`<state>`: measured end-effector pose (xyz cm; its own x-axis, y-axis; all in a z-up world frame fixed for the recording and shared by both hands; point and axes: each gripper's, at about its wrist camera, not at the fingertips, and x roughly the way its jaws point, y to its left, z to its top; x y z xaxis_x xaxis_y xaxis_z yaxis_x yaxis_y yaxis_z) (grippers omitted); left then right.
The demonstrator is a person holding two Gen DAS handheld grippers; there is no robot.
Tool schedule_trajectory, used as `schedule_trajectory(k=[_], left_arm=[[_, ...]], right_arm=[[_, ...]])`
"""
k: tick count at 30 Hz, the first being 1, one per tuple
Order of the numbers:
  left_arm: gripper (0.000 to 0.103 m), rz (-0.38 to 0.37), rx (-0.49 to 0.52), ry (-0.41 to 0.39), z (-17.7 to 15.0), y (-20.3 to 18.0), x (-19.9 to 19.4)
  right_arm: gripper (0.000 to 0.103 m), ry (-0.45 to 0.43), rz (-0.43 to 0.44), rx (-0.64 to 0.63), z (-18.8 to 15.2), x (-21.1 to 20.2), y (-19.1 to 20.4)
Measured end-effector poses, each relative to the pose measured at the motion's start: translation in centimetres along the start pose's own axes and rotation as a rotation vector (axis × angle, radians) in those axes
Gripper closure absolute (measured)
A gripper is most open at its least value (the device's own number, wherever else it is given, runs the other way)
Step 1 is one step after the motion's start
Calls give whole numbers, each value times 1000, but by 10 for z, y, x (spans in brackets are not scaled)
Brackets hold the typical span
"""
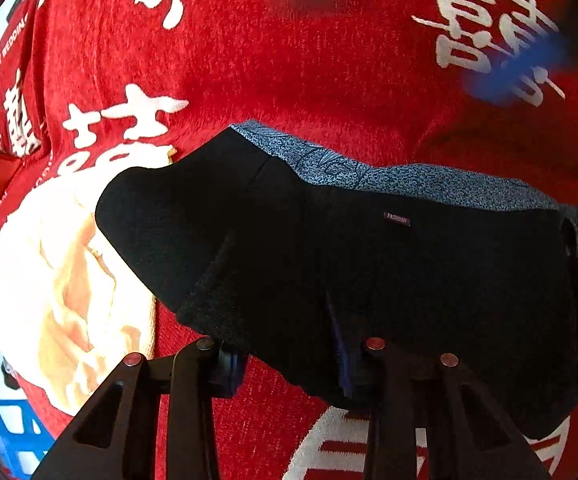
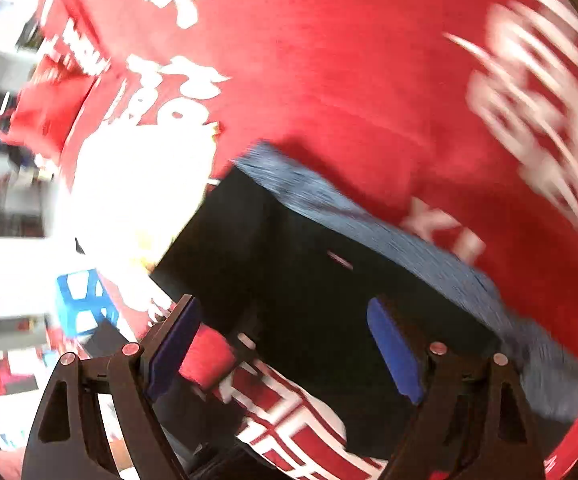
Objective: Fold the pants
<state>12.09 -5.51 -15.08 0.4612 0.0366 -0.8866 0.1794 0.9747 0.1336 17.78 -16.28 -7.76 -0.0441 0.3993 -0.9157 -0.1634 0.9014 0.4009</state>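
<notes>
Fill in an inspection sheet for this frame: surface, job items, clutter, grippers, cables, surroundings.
Surface: red cloth with white characters covers the work area.
Job's things: black pants, already folded into a compact bundle, with a blue-grey speckled waistband and a small label.
Clutter: pale cream fabric bunched beside the pants.
Grippers: left gripper open, fingers at the near pants edge; right gripper open, holding nothing, view motion-blurred.
Cables: nothing seen.
Surroundings: blue crate beyond the cloth edge; pale, blurred background beyond it.
</notes>
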Motion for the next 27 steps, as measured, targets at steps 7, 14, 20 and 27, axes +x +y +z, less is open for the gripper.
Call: schedule_trajectory(k=[7,14,20,27], left_arm=[[67,25,40,-28,-14,1,-8],[67,35,76,-36,-20,-16,-19],[67,26,114,-55,-13,-31,-34],[67,-26,173,-131,0,-66,-83]], right_arm=[[12,259,-39,-212,58,79,87],[18,455,-204,-253,61,139,95],[84,368,-47,-156,51,110,63],[85,137,128,-56,15,33,13]])
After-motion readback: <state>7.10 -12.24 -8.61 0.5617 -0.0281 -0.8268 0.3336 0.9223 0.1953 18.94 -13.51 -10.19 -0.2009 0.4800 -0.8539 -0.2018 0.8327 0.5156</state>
